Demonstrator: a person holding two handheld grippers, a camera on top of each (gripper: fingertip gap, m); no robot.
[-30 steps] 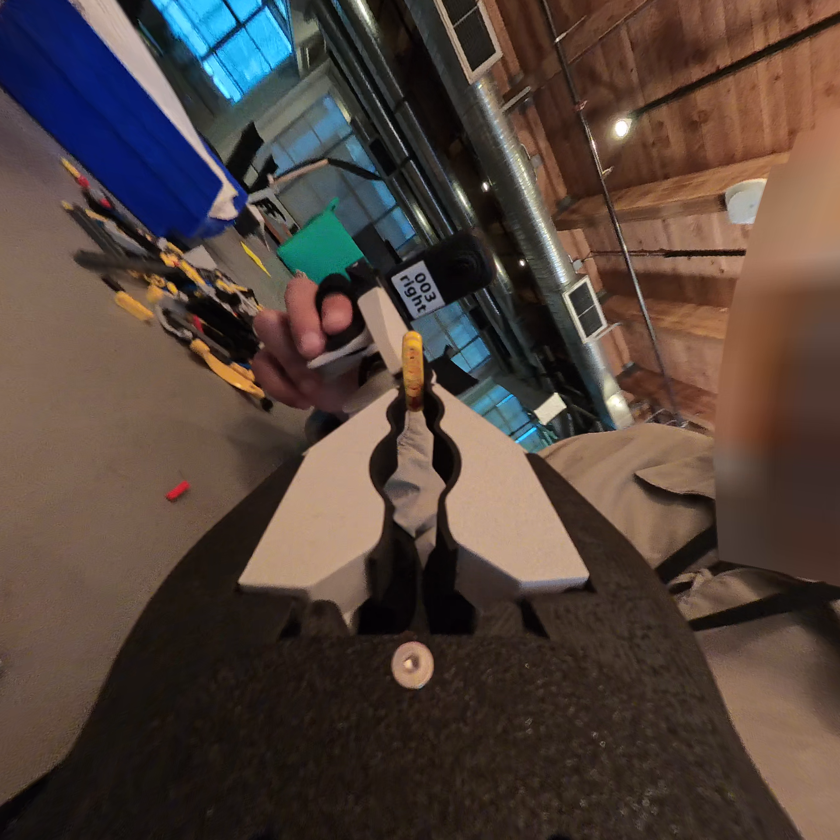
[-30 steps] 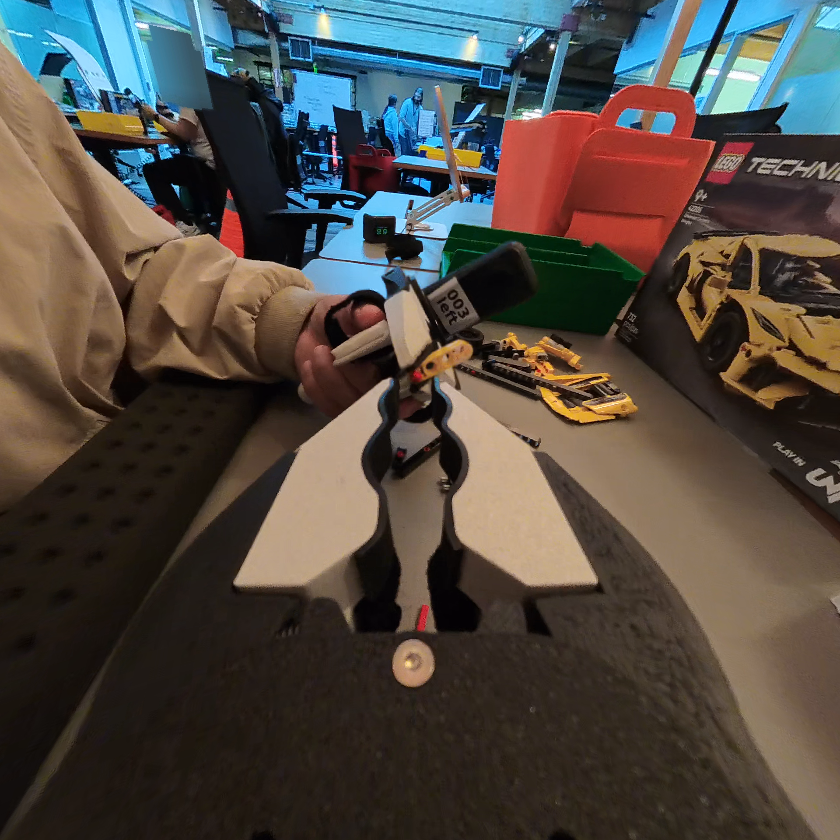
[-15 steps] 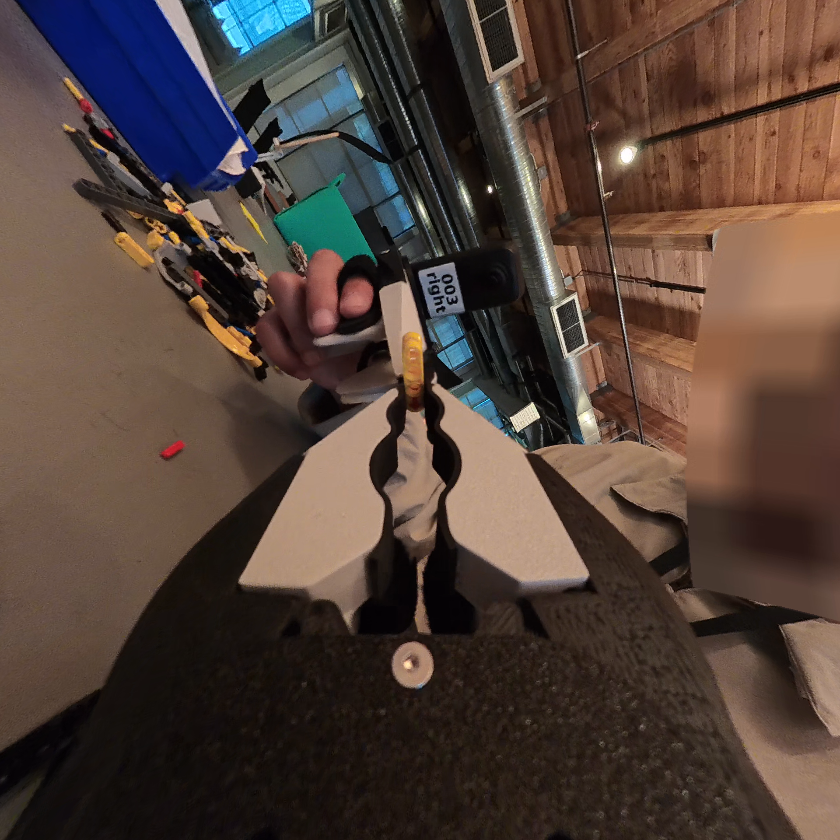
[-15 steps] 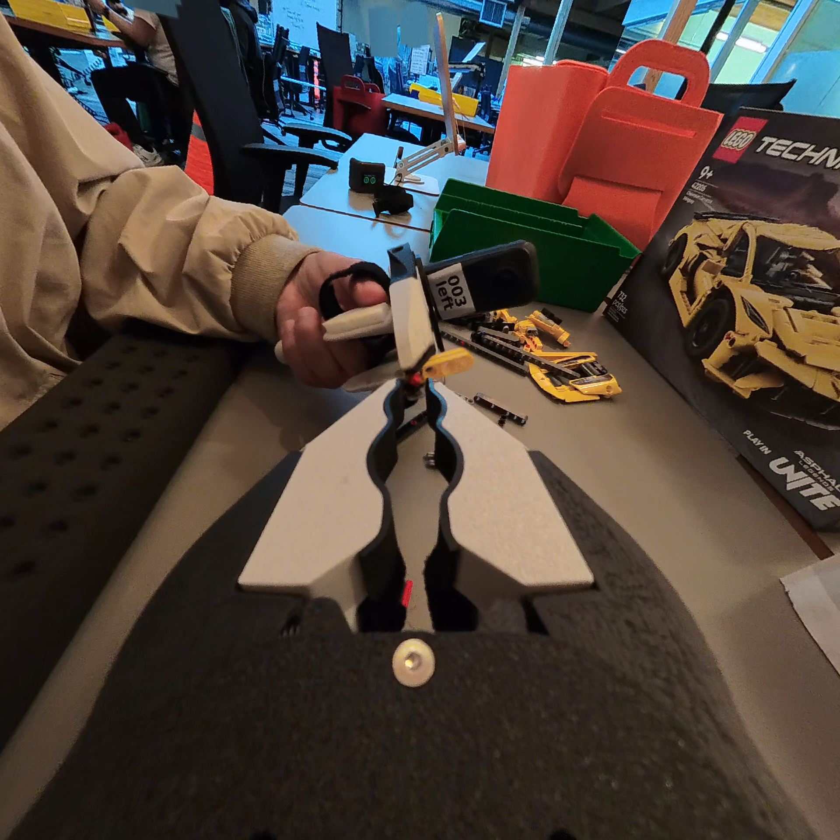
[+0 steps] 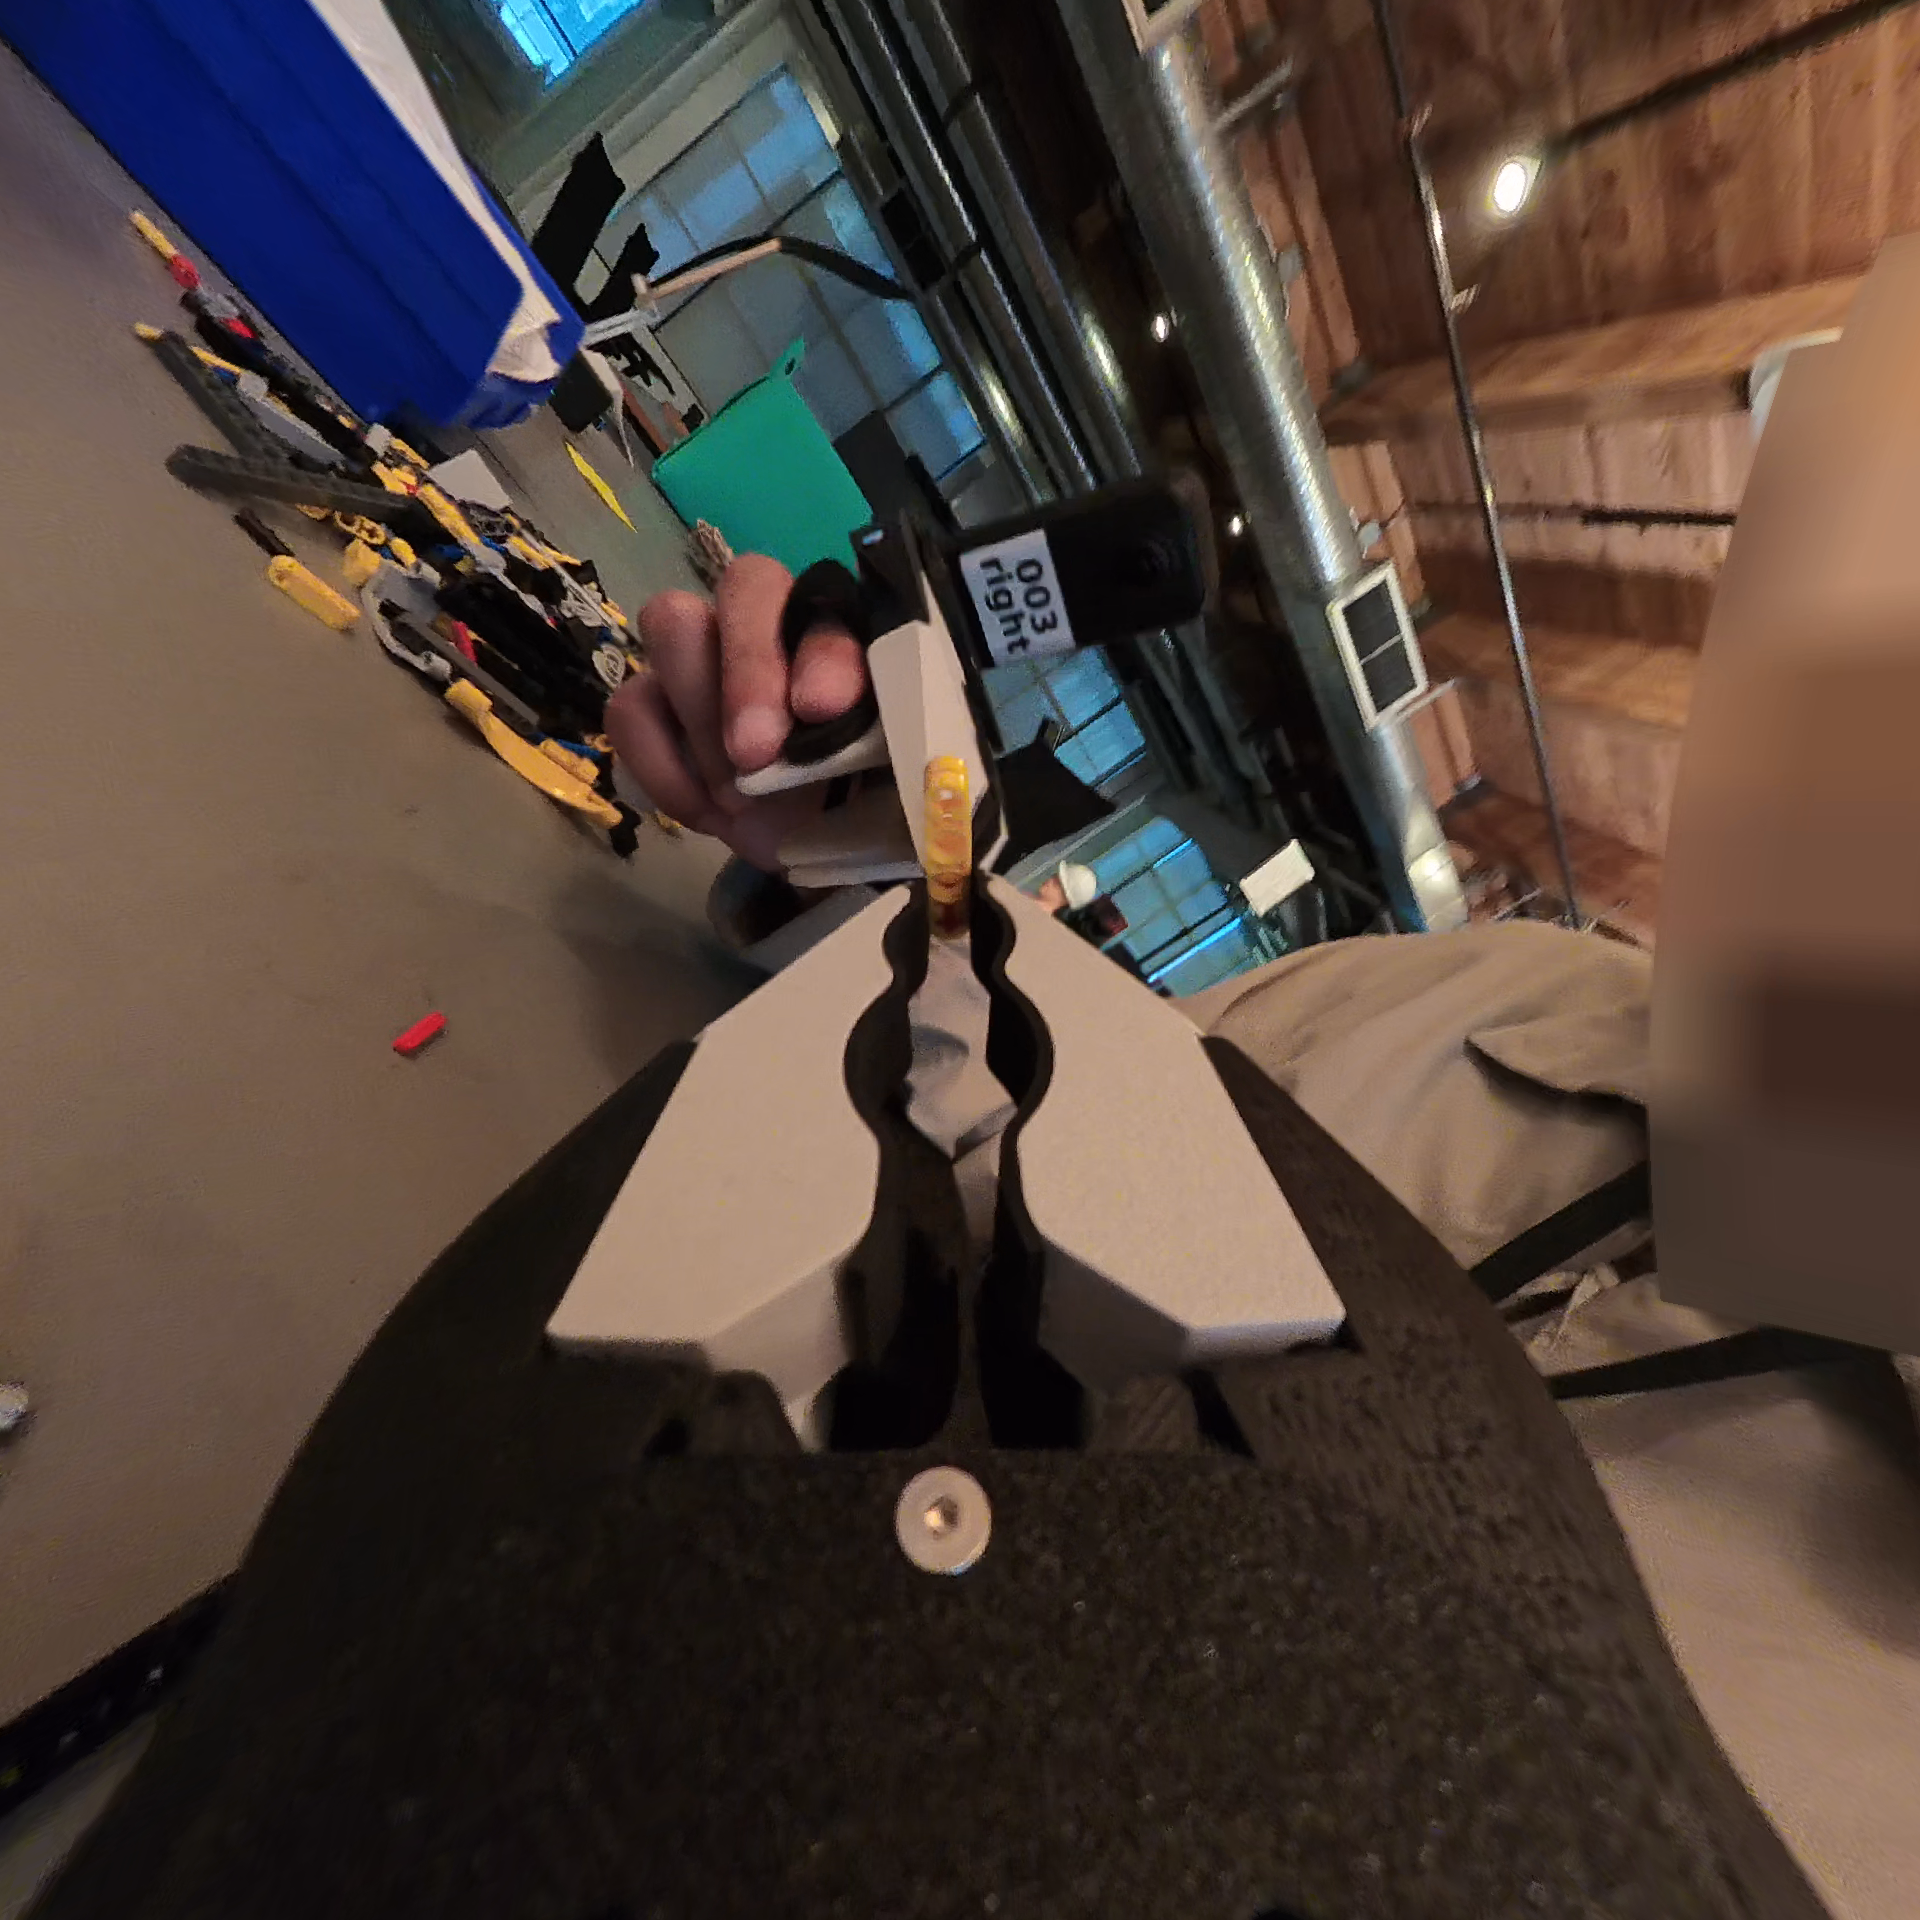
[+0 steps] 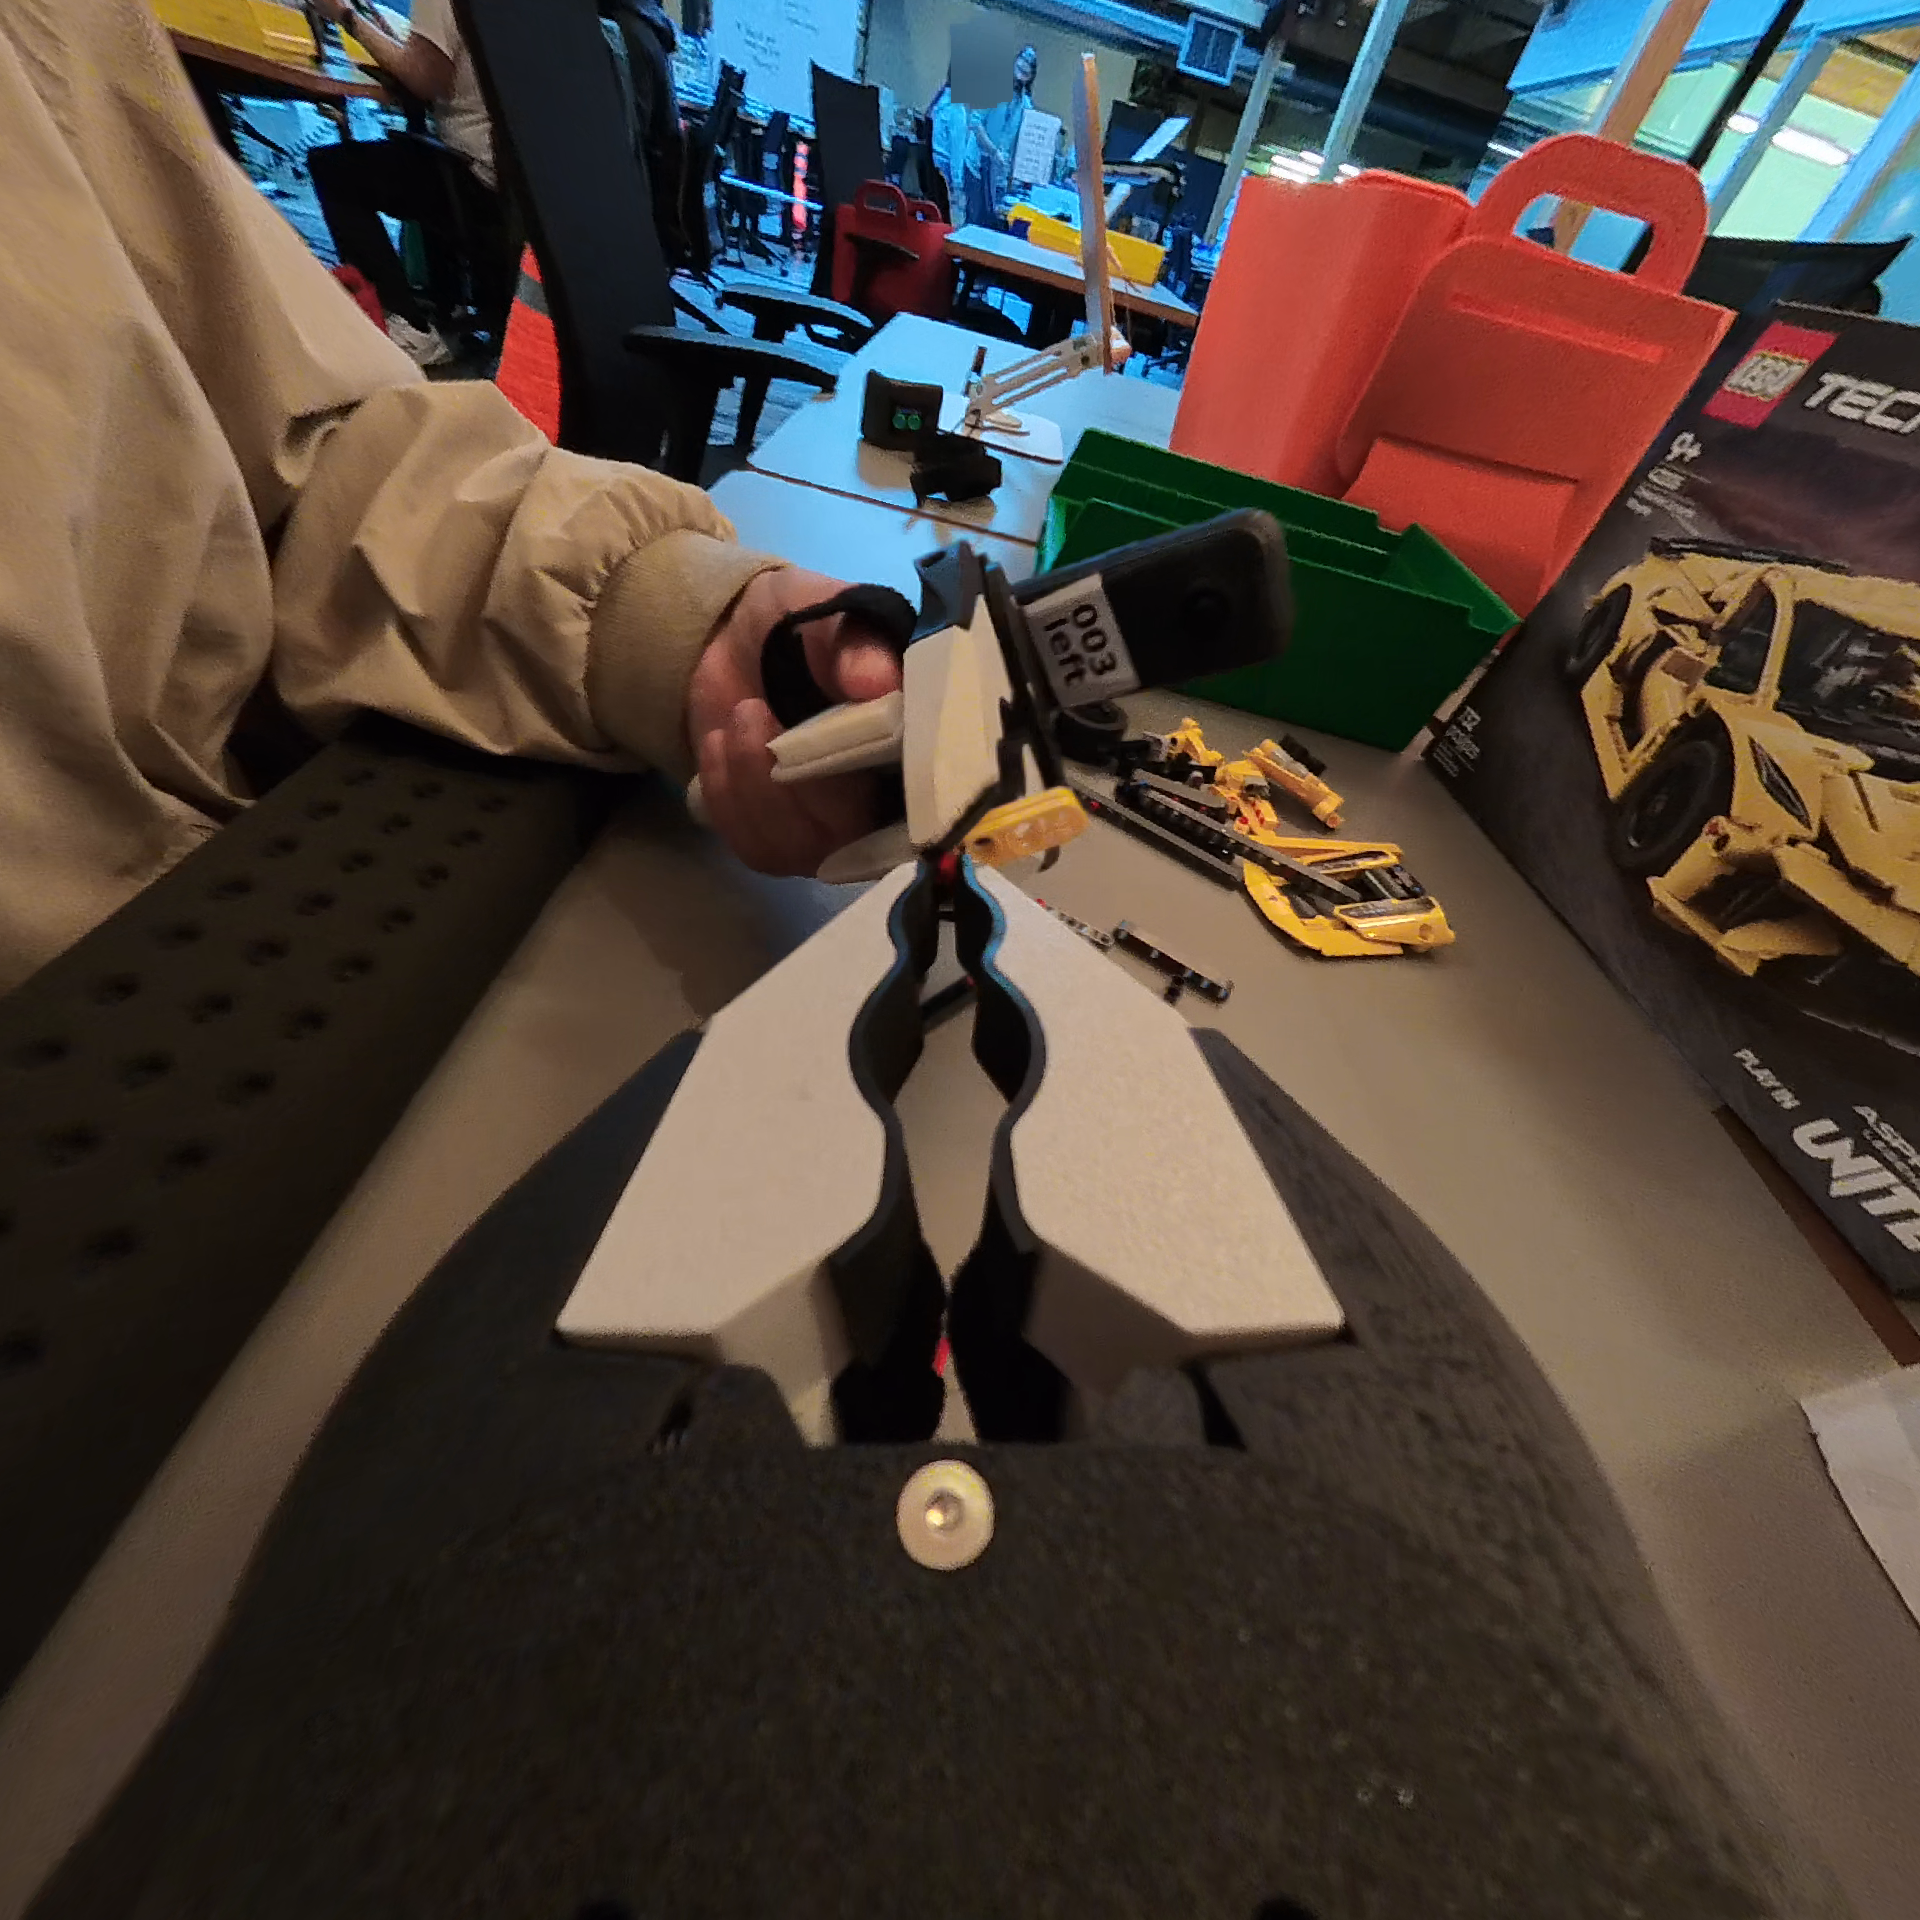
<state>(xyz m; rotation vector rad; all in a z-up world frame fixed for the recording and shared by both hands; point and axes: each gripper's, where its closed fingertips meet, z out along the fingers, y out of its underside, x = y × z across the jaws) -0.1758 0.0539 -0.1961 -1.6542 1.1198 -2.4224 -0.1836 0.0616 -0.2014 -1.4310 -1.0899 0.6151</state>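
Note:
My left gripper is shut on a short yellow beam that sticks out past its tips. In the right wrist view this gripper is held in a hand, with the yellow beam pointing right. My right gripper is nearly closed, with a small red piece between its tips, right under the yellow beam. I cannot tell if the two pieces touch. In the left wrist view the right gripper sits just behind the beam, also held in a hand. Both are lifted above the grey table.
A pile of yellow and black pieces lies beyond the grippers, with a green bin, an orange bag and a car-picture box behind. A blue bin and a loose red piece show. A black perforated pad is at left. The tips of both grippers are at nearly the same place.
The two grippers have drawn closer together. The yellow beam has swung from above my right fingertips to just at them, and the left wrist view has tilted slightly.

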